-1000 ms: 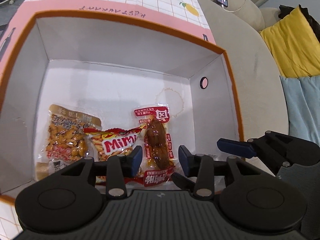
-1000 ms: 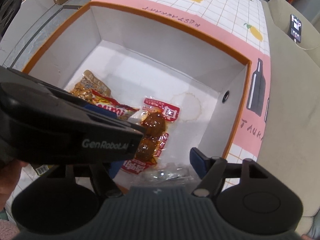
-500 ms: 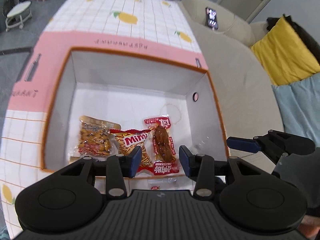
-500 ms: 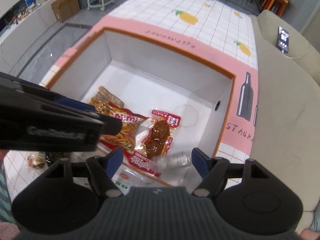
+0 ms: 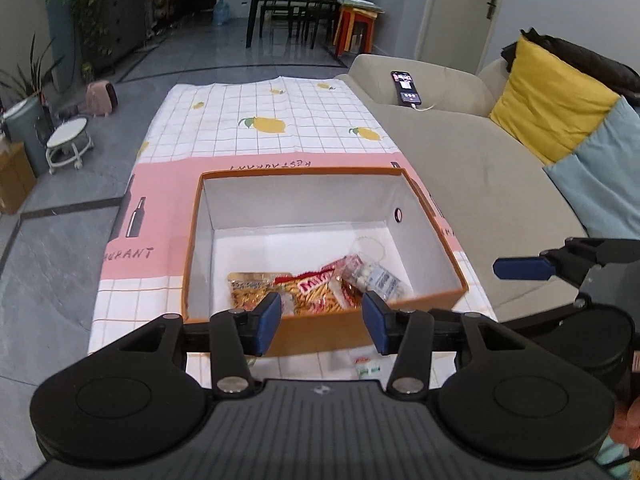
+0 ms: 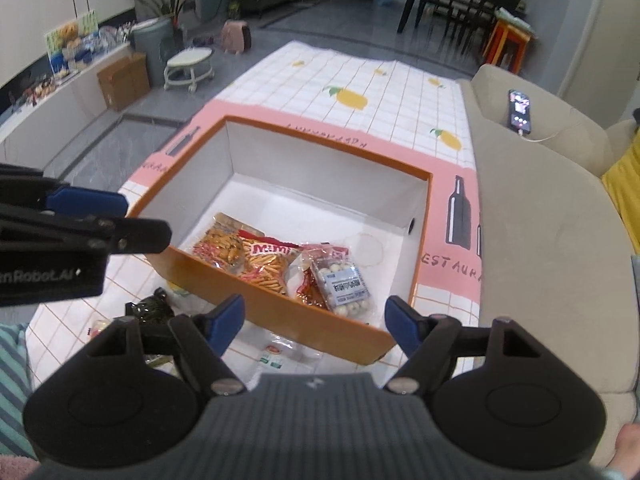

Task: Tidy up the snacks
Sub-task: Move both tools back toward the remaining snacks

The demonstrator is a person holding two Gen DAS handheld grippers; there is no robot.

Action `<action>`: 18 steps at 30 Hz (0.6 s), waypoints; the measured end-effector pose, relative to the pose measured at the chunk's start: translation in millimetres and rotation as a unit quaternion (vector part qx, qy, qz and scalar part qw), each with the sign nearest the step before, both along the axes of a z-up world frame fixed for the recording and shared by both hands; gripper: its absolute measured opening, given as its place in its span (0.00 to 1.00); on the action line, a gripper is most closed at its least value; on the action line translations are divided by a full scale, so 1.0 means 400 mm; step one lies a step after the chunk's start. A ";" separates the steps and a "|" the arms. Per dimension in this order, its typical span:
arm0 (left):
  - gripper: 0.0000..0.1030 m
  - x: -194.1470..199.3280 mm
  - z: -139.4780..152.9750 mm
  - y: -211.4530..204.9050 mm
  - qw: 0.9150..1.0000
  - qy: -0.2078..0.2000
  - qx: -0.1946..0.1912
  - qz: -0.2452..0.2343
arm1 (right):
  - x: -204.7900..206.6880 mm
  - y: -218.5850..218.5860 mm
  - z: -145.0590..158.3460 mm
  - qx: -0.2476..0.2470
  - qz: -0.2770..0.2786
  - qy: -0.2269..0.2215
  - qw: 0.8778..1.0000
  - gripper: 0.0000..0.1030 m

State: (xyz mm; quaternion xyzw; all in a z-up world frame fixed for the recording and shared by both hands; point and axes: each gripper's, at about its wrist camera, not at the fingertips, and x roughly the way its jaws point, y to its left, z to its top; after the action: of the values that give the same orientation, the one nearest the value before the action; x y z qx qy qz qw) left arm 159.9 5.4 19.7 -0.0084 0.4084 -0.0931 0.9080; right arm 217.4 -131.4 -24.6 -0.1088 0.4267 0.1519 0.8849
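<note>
We count four snack packs (image 6: 280,268) inside the orange box (image 6: 280,312) at frame centre; a few packets (image 6: 276,354) remain outside, lower left. Our left gripper (image 5: 320,316) and right gripper (image 6: 314,320) gape empty, jaws having just widened.

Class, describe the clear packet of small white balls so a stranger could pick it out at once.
Find the orange-rimmed box on the lemon-print tablecloth. Snack packets lie along its near wall; the clear packet is the rightmost, lying partly on a red one. It alone is see-through, with white balls and a white label.
</note>
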 end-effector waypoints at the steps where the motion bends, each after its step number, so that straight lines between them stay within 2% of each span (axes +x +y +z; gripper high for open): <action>1: 0.54 -0.014 -0.001 0.001 1.000 -0.002 0.000 -0.001 | -0.015 0.000 -0.001 0.003 -0.003 -0.005 1.000 0.72; 8: 0.54 -0.109 -0.043 0.029 1.000 0.013 -0.017 0.001 | -0.141 -0.021 -0.026 0.064 -0.023 -0.037 0.997 0.72; 13: 0.54 -0.176 -0.089 0.033 1.000 0.025 0.008 -0.017 | -0.223 -0.037 -0.075 0.094 -0.041 -0.057 0.993 0.72; 18: 0.55 -0.216 -0.147 0.040 0.998 0.062 0.022 -0.019 | -0.288 -0.029 -0.147 0.098 -0.037 -0.029 0.994 0.72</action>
State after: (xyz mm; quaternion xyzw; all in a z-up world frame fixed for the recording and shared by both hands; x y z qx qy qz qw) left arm 73.5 21.5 -39.2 0.0138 0.4656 -0.1000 0.8792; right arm 102.2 -143.1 -83.3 -0.0100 0.3874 0.1574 0.9083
